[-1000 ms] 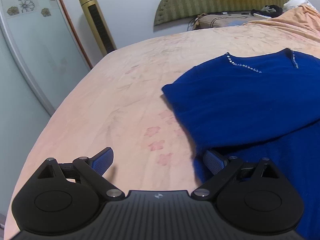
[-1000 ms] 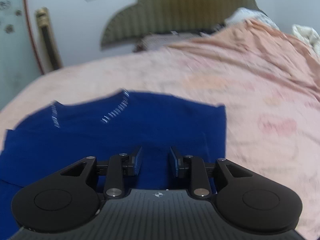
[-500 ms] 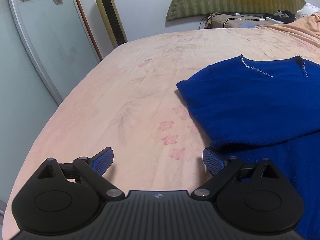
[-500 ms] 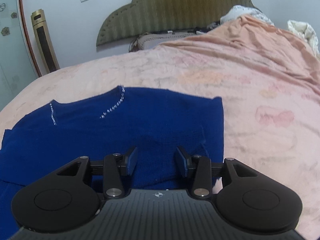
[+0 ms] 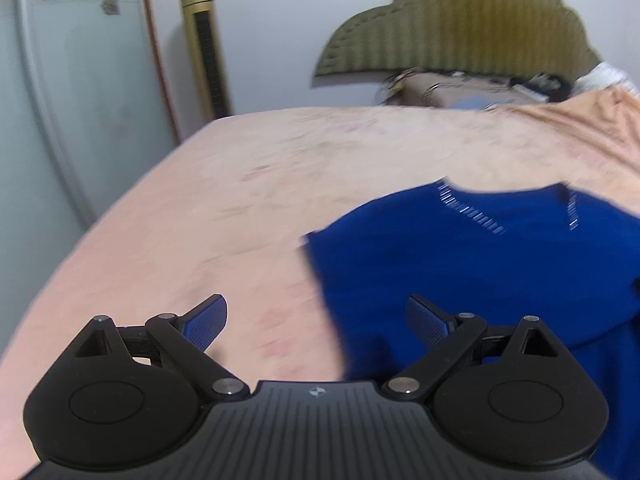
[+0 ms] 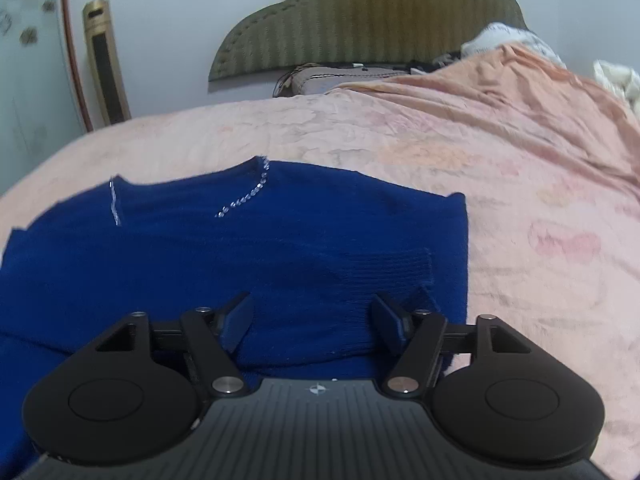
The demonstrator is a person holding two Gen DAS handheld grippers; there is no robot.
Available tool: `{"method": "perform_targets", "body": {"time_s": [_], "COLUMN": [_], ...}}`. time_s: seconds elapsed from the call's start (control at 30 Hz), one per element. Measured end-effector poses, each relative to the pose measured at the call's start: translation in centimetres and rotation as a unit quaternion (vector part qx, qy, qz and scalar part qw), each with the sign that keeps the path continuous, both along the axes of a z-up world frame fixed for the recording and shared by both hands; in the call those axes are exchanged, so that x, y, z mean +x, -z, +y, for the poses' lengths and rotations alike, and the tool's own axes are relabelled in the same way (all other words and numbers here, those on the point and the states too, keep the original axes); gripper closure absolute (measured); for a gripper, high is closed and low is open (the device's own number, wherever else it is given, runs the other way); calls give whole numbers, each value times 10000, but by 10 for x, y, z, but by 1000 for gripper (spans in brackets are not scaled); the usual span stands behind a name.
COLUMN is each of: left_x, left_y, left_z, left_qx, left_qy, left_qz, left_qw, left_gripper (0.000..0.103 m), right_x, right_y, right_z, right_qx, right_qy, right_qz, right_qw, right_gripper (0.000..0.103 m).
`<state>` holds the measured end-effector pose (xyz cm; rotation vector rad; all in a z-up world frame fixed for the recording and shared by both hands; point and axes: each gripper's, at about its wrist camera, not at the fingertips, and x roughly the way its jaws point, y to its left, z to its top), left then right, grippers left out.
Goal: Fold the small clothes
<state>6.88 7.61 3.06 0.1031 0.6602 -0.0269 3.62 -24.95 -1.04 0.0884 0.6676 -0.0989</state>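
A dark blue knit sweater (image 6: 248, 248) with a sparkly neckline lies flat on the pink bedspread (image 6: 520, 184). A ribbed sleeve cuff (image 6: 384, 272) is folded across its body. My right gripper (image 6: 314, 320) hovers over the sweater's near right part; its jaws are opening, and the pads press on nothing. In the left wrist view the same sweater (image 5: 480, 264) fills the right side. My left gripper (image 5: 316, 316) stands open over the sweater's left edge, one finger above the bedspread (image 5: 240, 208) and the other above the blue knit.
An olive headboard (image 6: 368, 16) stands at the far end, with a box and cables below it. A gold tower fan (image 5: 204, 48) and a glass sliding door (image 5: 80, 92) border the bed's left side. Rumpled bedding (image 6: 516, 36) is heaped at the far right.
My right gripper's jaws have spread much wider above the sweater. The left gripper has lifted and rolled a little, staying open, so the sweater sits lower in its view.
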Motion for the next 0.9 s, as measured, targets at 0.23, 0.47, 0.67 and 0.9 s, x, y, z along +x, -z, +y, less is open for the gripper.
{"method": "perform_targets", "body": {"time_s": [0.23,0.47,0.67,0.9], "left_x": [41,31,-6,-55], "left_y": [38,42,46,49], "left_z": [-16,8,14,3], "left_qx": [144,-847,-699,-350], "left_qy": [-182,-21,371,939], "left_qz": [427,849,983,966], "left_qw": [9988,9928,9920,9903], "left_gripper": [6,6,6,6], "right_x": [1,-13,-55,-107], "right_y": [8,0,-12,-10], "right_z": [5,-3,-30,-57], "right_qx": [-85,216,408,920], "right_qy": [-279,-161,235,304], "right_qz": [-81,-328,-246,285], "right_qw": [9995,9991,9986,9949], "right_gripper": [5,3,2,11]}}
